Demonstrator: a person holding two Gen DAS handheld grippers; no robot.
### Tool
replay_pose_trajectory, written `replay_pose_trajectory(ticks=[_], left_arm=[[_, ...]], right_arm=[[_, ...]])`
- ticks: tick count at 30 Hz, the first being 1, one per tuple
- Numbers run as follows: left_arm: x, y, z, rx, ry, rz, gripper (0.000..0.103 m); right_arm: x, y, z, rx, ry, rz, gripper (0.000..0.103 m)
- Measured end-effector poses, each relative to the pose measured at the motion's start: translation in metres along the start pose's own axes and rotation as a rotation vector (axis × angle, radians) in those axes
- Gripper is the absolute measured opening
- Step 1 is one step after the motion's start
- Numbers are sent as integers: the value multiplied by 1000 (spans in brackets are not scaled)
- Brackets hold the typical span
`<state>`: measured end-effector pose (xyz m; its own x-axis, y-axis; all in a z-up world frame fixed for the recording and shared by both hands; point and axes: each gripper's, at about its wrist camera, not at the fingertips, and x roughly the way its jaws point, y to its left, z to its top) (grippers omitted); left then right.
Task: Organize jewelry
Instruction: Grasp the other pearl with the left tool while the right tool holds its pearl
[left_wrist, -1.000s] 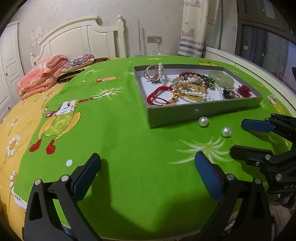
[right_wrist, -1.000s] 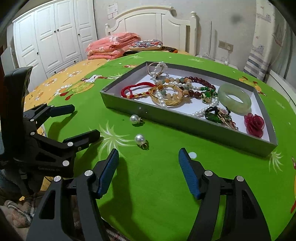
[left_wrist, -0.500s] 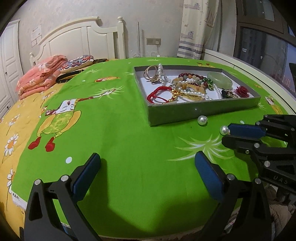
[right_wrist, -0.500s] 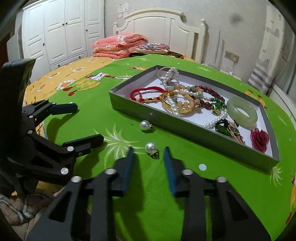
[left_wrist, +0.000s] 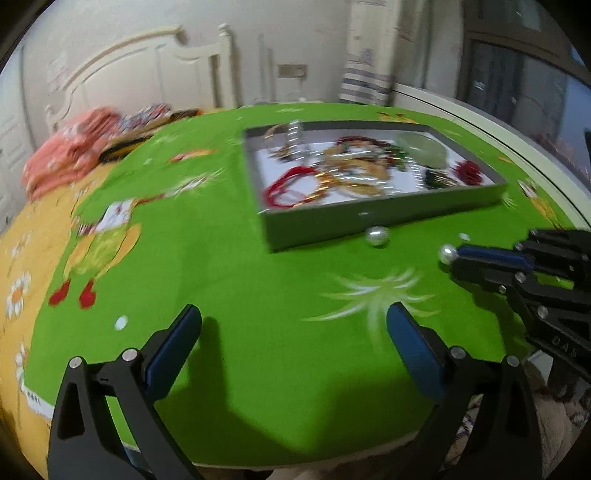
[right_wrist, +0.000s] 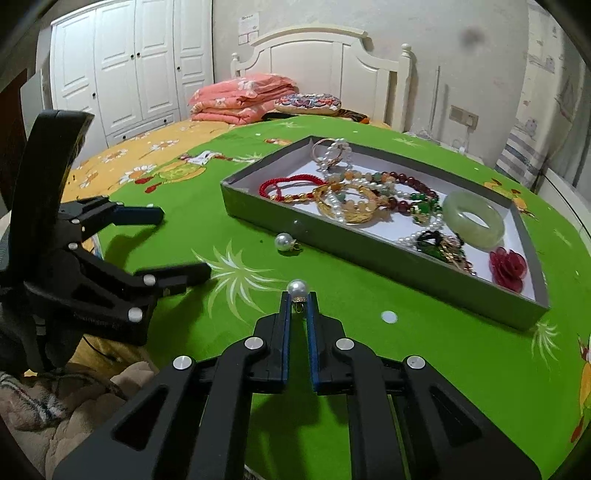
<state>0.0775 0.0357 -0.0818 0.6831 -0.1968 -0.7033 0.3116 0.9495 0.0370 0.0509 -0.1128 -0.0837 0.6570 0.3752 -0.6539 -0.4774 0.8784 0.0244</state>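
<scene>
A grey tray (right_wrist: 369, 251) holds bracelets, bead strings, a jade bangle (right_wrist: 474, 221) and a red flower (right_wrist: 508, 267); it also shows in the left wrist view (left_wrist: 369, 221). My right gripper (right_wrist: 298, 301) is shut on the gold clasp of a pearl earring (right_wrist: 297, 287), also seen in the left wrist view (left_wrist: 447, 254). A second pearl earring (right_wrist: 283, 242) lies on the green cloth beside the tray's front wall, also in the left wrist view (left_wrist: 376, 236). My left gripper (left_wrist: 293, 325) is open and empty, low over the cloth, left of the right one (right_wrist: 177, 243).
The green cloth (right_wrist: 424, 369) covers a round table by a bed with folded pink blankets (right_wrist: 240, 99) and a patterned cushion (right_wrist: 308, 103). White wardrobes (right_wrist: 122, 74) stand at the back left. A fuzzy blanket (right_wrist: 74, 406) lies below the table's near edge.
My right gripper closed its fingers from open onto the nearer pearl earring's clasp. The left wrist view has shifted and blurred; the left gripper stayed open.
</scene>
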Motion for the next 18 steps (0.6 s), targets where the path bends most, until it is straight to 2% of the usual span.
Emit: replay_pose_trajectory(ticks=[3,7,11,15,16,18], left_arm=[[5,-17,8,34,8,-41,92],[20,-28,22,21,33,-70,77],[27,-37,33,19,33,-64,63],[31,-42,39,14,29,-42,56],[31,-42,39,13,23,-39,49],[30,-42,39,11,13,-39,28]], right_arm=[[-7,-5,-1,11,-16,-12,10],[-18,-16,-3,35,-41,-40,10],[-26,-29,-7,73,-61,-53,10],[-30,-37,-10,101,-70,-51,10],[-30,-37,-11,105,-72,-49,10],[-32,-37,-12,108,-76,-47,10]])
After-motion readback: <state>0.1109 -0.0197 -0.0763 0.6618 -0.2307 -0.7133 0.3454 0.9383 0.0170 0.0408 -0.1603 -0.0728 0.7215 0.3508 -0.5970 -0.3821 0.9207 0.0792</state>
